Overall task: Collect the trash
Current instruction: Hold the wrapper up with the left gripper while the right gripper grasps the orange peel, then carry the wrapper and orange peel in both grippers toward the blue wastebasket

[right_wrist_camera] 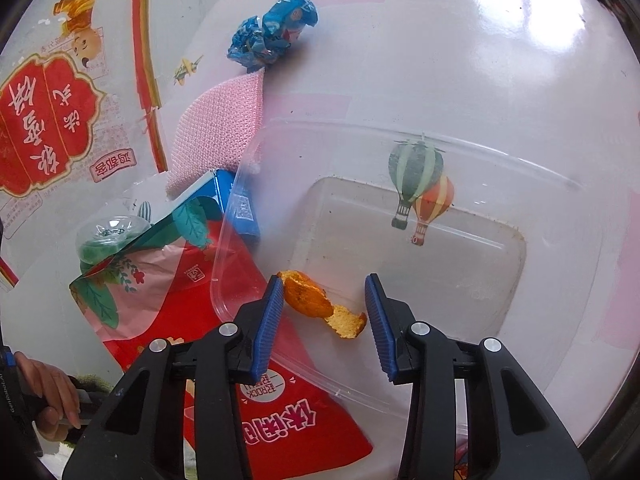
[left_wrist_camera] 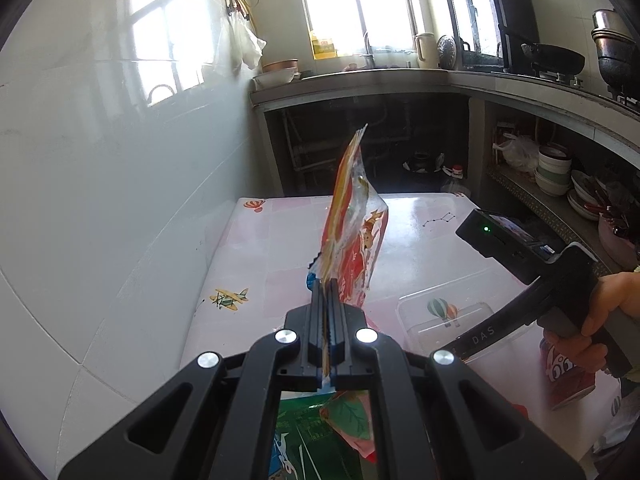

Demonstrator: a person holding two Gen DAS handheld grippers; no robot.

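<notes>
My left gripper (left_wrist_camera: 326, 286) is shut on the lower edge of a clear snack bag (left_wrist_camera: 356, 220) with red and orange print, which it holds upright above the table. That bag fills the left of the right wrist view (right_wrist_camera: 44, 120). My right gripper (right_wrist_camera: 322, 312) points down into a clear plastic container (right_wrist_camera: 480, 160). An orange peel (right_wrist_camera: 316, 300) lies on the container floor between its blue pads. The left pad (right_wrist_camera: 268, 320) touches the peel, and a sliver of gap shows at the right pad, so the jaws stand open.
A crumpled blue wrapper (right_wrist_camera: 276, 28), a pink knitted cloth (right_wrist_camera: 220, 120), a blue box (right_wrist_camera: 240, 204), a clear cup lid (right_wrist_camera: 106, 236) and a red snack bag (right_wrist_camera: 280, 412) lie left of the container. A red can (left_wrist_camera: 568, 376) stands behind the right hand (left_wrist_camera: 608, 304). A tiled wall (left_wrist_camera: 100, 200) borders the table (left_wrist_camera: 248, 264).
</notes>
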